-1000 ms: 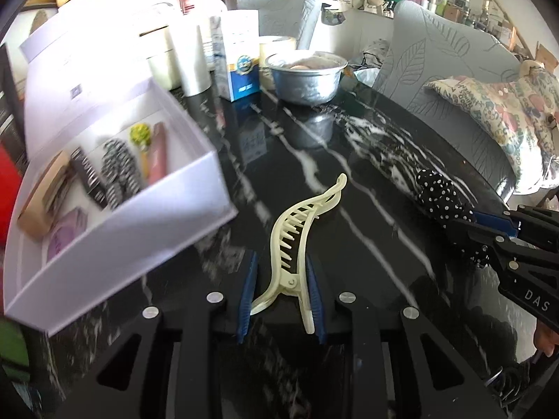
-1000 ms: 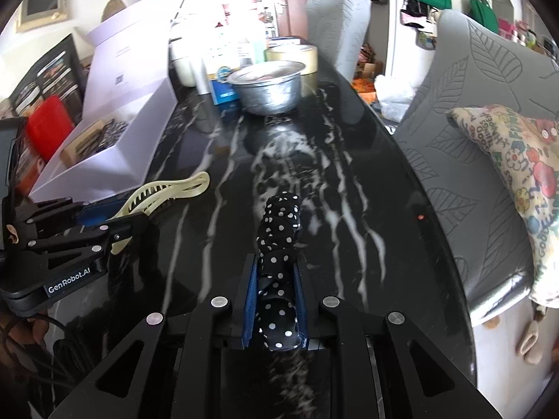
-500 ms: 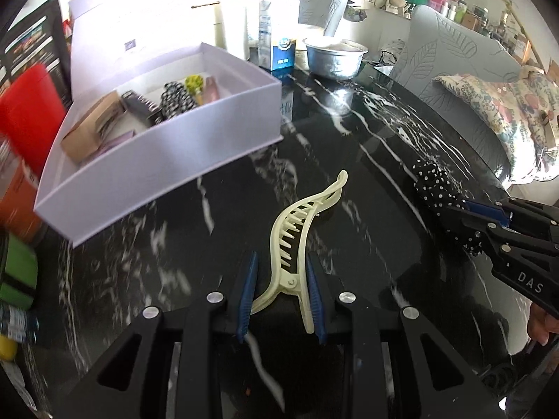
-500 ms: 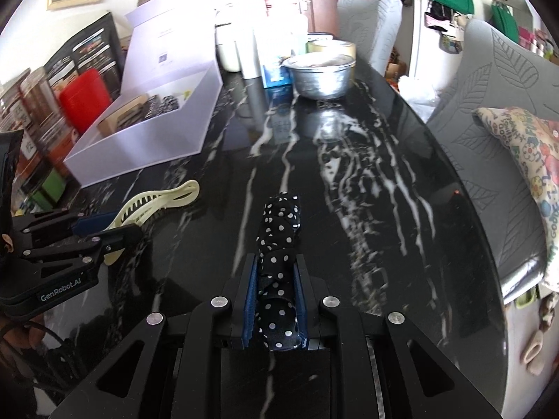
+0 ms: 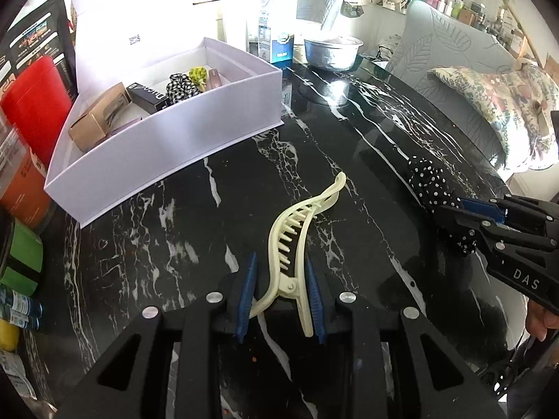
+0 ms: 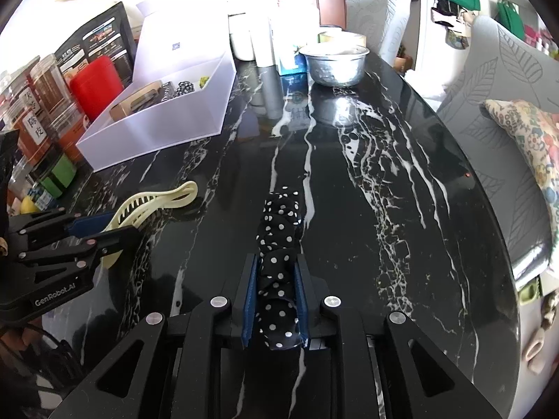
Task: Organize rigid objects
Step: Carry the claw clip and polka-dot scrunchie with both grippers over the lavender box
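My left gripper (image 5: 281,295) is shut on the hinge end of a cream hair claw clip (image 5: 297,230), held above the black marble table (image 5: 174,244). My right gripper (image 6: 276,300) is shut on a black scrunchie with white dots (image 6: 279,234). The clip (image 6: 153,202) and left gripper (image 6: 87,234) show at the left of the right wrist view; the scrunchie (image 5: 431,185) and right gripper (image 5: 464,216) show at the right of the left wrist view. An open white box (image 5: 181,139) with small boxes and hair items stands far left.
A metal bowl (image 5: 332,52), a milk carton (image 5: 276,28) and a white cup (image 5: 237,10) stand at the table's far end. Red and orange jars (image 6: 70,101) line the left edge. Grey chairs (image 6: 496,80) with a floral cushion (image 5: 503,104) sit right.
Both grippers have pulled back and risen with their items still held. The white box now lies farther ahead and more to the left in the left wrist view.
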Demonstrator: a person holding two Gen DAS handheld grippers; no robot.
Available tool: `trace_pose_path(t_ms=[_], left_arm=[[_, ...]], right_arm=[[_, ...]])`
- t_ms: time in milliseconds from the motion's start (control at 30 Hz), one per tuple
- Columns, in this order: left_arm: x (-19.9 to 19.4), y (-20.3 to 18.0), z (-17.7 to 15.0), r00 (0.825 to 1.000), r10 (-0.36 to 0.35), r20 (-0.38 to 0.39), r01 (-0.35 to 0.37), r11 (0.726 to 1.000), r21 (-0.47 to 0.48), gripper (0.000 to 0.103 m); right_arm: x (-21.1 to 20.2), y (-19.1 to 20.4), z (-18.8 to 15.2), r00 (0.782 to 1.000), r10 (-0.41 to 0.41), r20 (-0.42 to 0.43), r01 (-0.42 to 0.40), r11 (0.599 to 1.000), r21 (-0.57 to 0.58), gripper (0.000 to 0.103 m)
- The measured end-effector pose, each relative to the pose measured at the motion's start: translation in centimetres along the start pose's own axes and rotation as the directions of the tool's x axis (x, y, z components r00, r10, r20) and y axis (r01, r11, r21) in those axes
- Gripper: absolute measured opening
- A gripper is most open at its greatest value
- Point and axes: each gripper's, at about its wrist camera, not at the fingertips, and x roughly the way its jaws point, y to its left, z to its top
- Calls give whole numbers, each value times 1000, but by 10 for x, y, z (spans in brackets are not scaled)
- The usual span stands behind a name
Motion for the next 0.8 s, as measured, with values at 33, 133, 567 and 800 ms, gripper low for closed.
trace_pose_path(t_ms=[33, 133, 567, 800], left_arm=[[1, 0, 2, 1000, -1, -1, 1, 1000, 1, 28], [4, -1, 6, 1000, -2, -3, 2, 1000, 5, 28], [13, -2, 10, 1000, 2, 18, -2, 1000, 11, 66], [12, -3, 8, 999, 1, 37, -1, 1000, 7, 64]], right_arm=[[0, 0, 0, 1000, 0, -1, 0, 1000, 4, 24], [-2, 0, -1, 1000, 1, -1, -1, 1000, 6, 37], [-6, -3, -6, 1000, -10, 16, 10, 1000, 21, 40], [-5, -3, -4, 1000, -10, 15, 10, 1000, 21, 40]])
